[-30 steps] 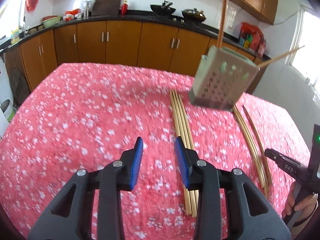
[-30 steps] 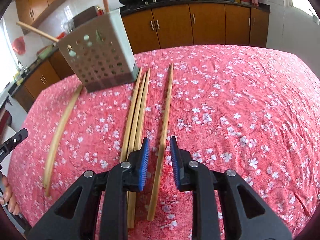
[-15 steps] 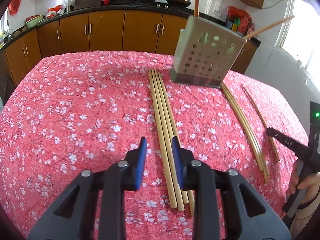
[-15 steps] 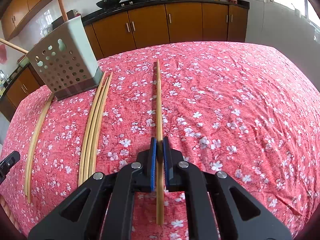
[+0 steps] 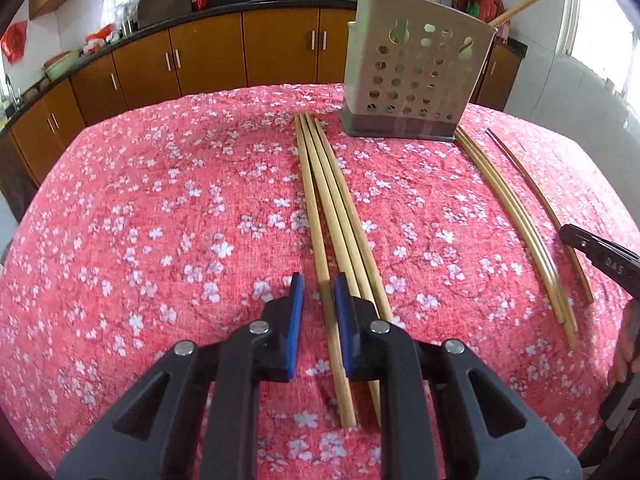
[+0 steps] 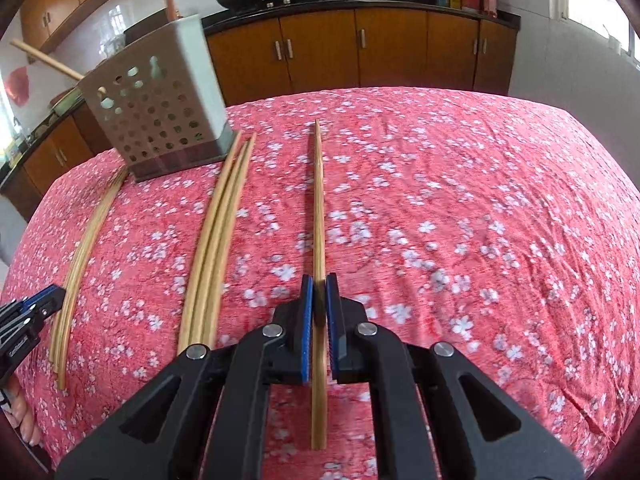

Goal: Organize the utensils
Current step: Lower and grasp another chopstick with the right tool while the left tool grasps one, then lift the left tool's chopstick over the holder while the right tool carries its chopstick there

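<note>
Right gripper clamps a lone chopstick; left gripper jaws closing around the outermost chopstick of three, not yet pinching. Risk: its neighbours get dragged along

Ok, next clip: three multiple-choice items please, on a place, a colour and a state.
1. The utensil holder stands: A on the counter; B on the tablecloth, beyond the loose chopsticks; C in a drawer.
2. The tablecloth is: A plain blue; B green checked; C red with white flowers.
3. The right hand-held gripper is: A shut on a single chopstick; B wide open; C gripping the holder.
Key: B, its base rests on the cloth; C, the floral print shows throughout; A, both pads pinch the stick.
</note>
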Demonstrator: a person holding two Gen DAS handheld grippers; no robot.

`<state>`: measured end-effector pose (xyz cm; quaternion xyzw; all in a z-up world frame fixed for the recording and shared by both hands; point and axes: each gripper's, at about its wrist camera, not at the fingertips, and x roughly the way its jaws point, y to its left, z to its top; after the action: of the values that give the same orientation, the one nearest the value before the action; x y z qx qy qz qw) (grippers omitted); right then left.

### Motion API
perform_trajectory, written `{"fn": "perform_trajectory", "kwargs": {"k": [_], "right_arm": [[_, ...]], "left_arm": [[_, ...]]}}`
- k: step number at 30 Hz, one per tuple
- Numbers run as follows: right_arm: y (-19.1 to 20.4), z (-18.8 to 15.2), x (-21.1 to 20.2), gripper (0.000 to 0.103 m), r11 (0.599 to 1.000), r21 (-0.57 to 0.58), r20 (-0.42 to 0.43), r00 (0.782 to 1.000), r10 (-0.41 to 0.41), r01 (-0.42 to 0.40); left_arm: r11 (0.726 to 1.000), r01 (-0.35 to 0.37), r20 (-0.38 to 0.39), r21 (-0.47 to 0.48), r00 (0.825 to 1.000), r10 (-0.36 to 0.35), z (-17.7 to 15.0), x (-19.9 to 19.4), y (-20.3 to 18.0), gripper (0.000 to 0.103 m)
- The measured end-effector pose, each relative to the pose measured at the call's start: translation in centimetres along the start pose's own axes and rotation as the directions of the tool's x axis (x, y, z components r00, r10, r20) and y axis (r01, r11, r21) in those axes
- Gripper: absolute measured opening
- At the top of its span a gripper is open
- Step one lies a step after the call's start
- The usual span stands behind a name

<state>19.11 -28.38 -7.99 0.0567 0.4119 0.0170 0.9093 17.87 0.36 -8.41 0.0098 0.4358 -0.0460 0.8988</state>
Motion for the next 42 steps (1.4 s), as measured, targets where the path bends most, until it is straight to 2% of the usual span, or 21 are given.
{"fn": "perform_trajectory", "kwargs": {"k": [3,6,10,15,21,29,42], "right_arm": [[0.3,0.0,0.0,0.008,1.0,-0.007,-0.001,1.0,0.001,-0.001],[0.0,0.2,0.1,0.008,1.0,-0.006,-0.003,1.0,0.005,-0.005],[-1.1,0.7,0.3,0.008,0.999,0.011,0.004,0.999,-0.047,0.047],[-2.8,1.0,0.3,0.008,0.996,0.054,0.006,0.997,-0.072,0.071],[-2.3,1.1,0.4,0.008,0.995,0.031,0.004,0.995,-0.099,0.099],[-2.4,1.0,0.3,0.008,0.996,0.042,0.003,0.996,-0.084,0.084],[-2.5,1.0,0.4,0.009,0.996,0.05,0.002,0.997,-0.078,0.078]], "left_arm": [[1.0,-0.019,0.0,-0.021,1.0,0.019,0.4,0.4,0.6,0.009],[0.997,-0.04,-0.003,-0.066,0.999,0.04,0.6,0.5,2.3,0.008],[0.991,-0.071,0.0,-0.113,0.997,0.072,0.7,0.5,5.0,0.008],[0.986,-0.02,0.015,-0.167,1.0,0.023,0.3,0.1,7.0,0.009],[0.987,-0.026,0.013,-0.16,1.0,0.028,0.4,0.2,6.9,0.01],[0.989,-0.055,0.008,-0.137,0.998,0.057,0.5,0.5,6.2,0.01],[0.988,-0.04,0.011,-0.147,0.999,0.042,0.5,0.5,6.4,0.01]]}}
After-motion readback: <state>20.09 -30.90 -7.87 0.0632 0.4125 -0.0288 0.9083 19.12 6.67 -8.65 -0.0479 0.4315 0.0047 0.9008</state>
